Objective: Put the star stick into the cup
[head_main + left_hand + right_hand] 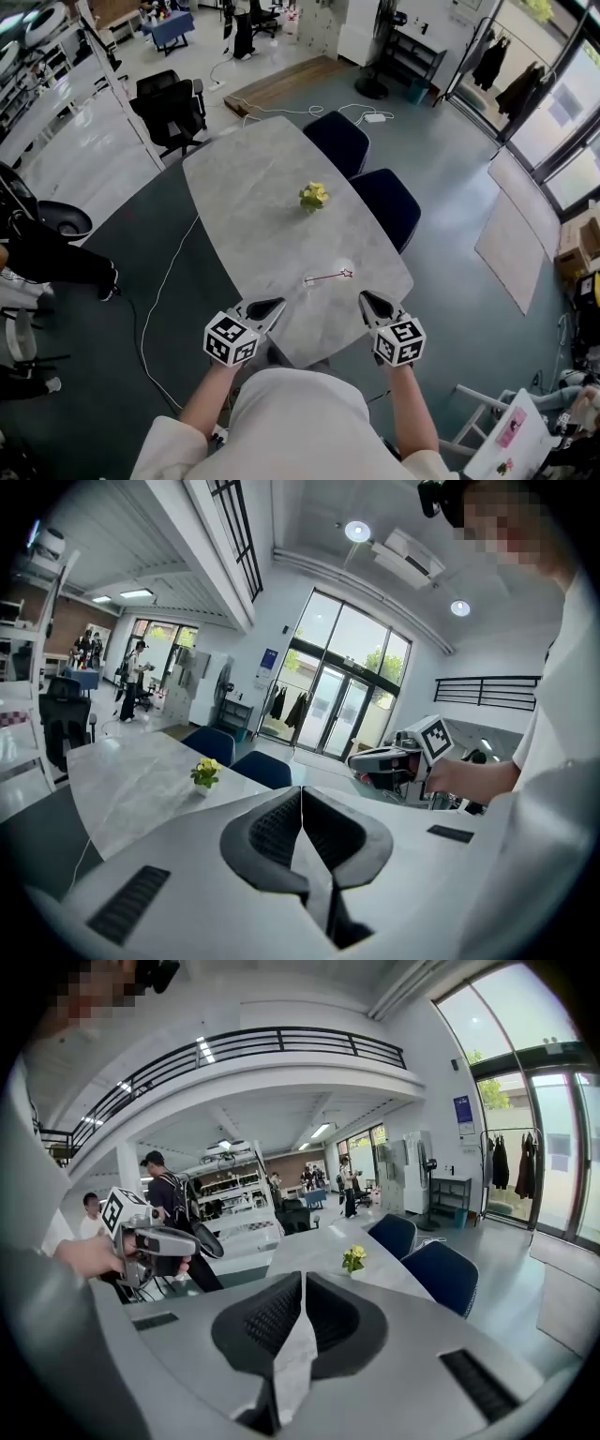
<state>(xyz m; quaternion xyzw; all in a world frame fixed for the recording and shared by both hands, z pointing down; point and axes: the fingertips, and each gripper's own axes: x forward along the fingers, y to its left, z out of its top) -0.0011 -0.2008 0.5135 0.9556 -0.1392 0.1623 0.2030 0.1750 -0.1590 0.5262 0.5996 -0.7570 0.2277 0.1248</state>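
Left gripper [302, 791]: fingers [267, 832] pressed together, nothing between them. Right gripper [302, 1279]: same, fingers [337, 1321] pressed together, empty. The pads are dark ribbed rubber set in smooth grey shells, and each gripper carries a white cube with black square markers. In the head view we see both grippers over the near edge of the counter [248, 202], tips pointing inward, touching nothing.

The star stick [328, 277] lies flat on the counter just beyond the two grippers, nearer the right one. It is a thin reddish rod with a small star outline at its far right end. Right by the star end is a faint pale round shape that we take for a clear cup [341, 266], but it's too washed out to confirm.

Step, as we judge it: pre-grasp, stick not picked up yet. The next move calls for spreading the right fingers, coming down over the rod and pinching it. The rod is thin and flat on a hard top, so the pinch must be low and precise. Then tip it upright into the cup.

The counter is a smooth grey marble-look top with rounded corners. A small pot of yellow flowers [314, 197] sits mid-counter, well apart from the stick. Two dark blue chairs [339, 141] stand along the far side.
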